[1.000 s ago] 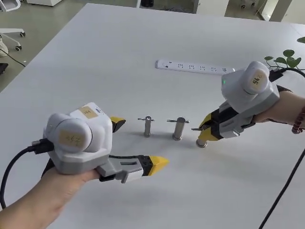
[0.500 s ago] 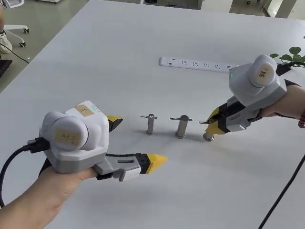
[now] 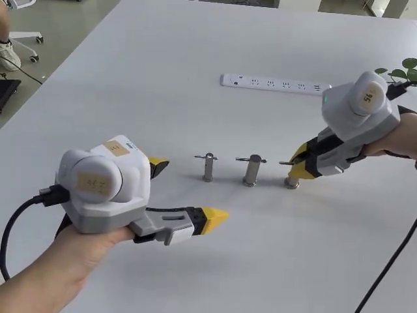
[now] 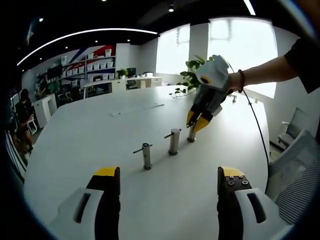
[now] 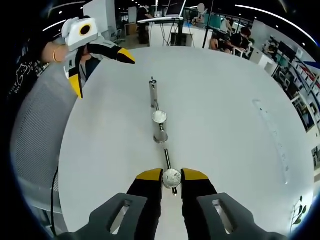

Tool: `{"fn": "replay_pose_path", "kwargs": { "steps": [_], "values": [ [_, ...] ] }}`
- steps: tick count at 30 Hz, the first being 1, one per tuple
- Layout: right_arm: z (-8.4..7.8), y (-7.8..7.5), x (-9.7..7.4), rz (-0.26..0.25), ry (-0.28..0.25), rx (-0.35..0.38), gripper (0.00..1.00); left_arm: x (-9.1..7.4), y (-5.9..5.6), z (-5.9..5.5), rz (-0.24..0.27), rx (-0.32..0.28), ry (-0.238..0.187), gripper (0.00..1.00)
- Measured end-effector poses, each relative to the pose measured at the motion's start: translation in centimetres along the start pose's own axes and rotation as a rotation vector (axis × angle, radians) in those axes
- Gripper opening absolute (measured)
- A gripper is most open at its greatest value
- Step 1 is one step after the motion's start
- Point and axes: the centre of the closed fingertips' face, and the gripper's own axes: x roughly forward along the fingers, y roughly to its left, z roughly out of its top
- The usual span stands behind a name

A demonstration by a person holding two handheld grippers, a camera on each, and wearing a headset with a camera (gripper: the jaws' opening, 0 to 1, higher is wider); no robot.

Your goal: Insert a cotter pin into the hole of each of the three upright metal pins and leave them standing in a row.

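Flanking the round top of the short grey upright metal pin (image 5: 171, 177) at the right end of the row, the right gripper (image 3: 298, 164) holds its yellow-tipped jaws close together, one on each side. A thin steel cotter pin (image 5: 167, 157) lies crosswise at that pin's top. Its long axis runs along the row and points away from the jaws toward the middle grey metal pin (image 3: 252, 172). Whether the jaws pinch the cotter pin's near end, press the pin's top, or touch neither, I cannot tell. This gripper is by far the nearer to the work.

The left gripper (image 3: 186, 190) hangs low at the left end, well apart from the row, jaws spread wide and empty.

The middle pin and the left grey metal pin (image 3: 208, 168) stand upright, each with a cotter pin crosswise through its top. All three stand apart in one line on the white table (image 3: 195, 274).

Any coming push or release likely has to run along the row's line. A sideways nudge could tip the right-hand pin, since nothing braces it. A long white power strip (image 3: 273, 85) and green plant leaves (image 3: 401, 68) lie well behind, out of the way.
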Motion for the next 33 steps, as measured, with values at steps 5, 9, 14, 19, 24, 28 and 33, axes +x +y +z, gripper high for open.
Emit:
{"fn": "replay_pose_path", "kwargs": {
  "steps": [5, 9, 14, 19, 24, 28, 33],
  "values": [
    [-0.3, -0.2, -0.1, 0.012, -0.021, 0.014, 0.09, 0.1, -0.1, -0.1, -0.003, 0.002, 0.011, 0.79],
    [-0.3, -0.2, 0.0, 0.018, -0.040, 0.022, 0.10, 0.1, -0.2, -0.1, -0.004, -0.001, 0.016, 0.79],
    [-0.7, -0.2, 0.0, -0.001, -0.030, 0.034, 0.16, 0.1, -0.4, 0.1, -0.006, 0.003, 0.020, 0.81],
    [-0.2, -0.3, -1.2, -0.052, -0.068, 0.137, 0.26, 0.0, -0.2, 0.2, 0.005, -0.002, 0.021, 0.84],
    [0.8, 0.3, -2.5, -0.122, -0.147, 0.262, 0.41, -0.3, 0.5, 0.6, 0.030, -0.025, 0.017, 0.89],
    [1.1, 0.7, -3.4, -0.208, -0.197, 0.338, 0.49, -0.5, 0.9, 1.2, 0.039, -0.048, 0.001, 0.91],
    [1.6, 2.0, -4.3, -0.266, -0.285, 0.465, 0.56, -0.7, 1.1, 1.9, 0.074, -0.079, -0.025, 0.94]
  ]
}}
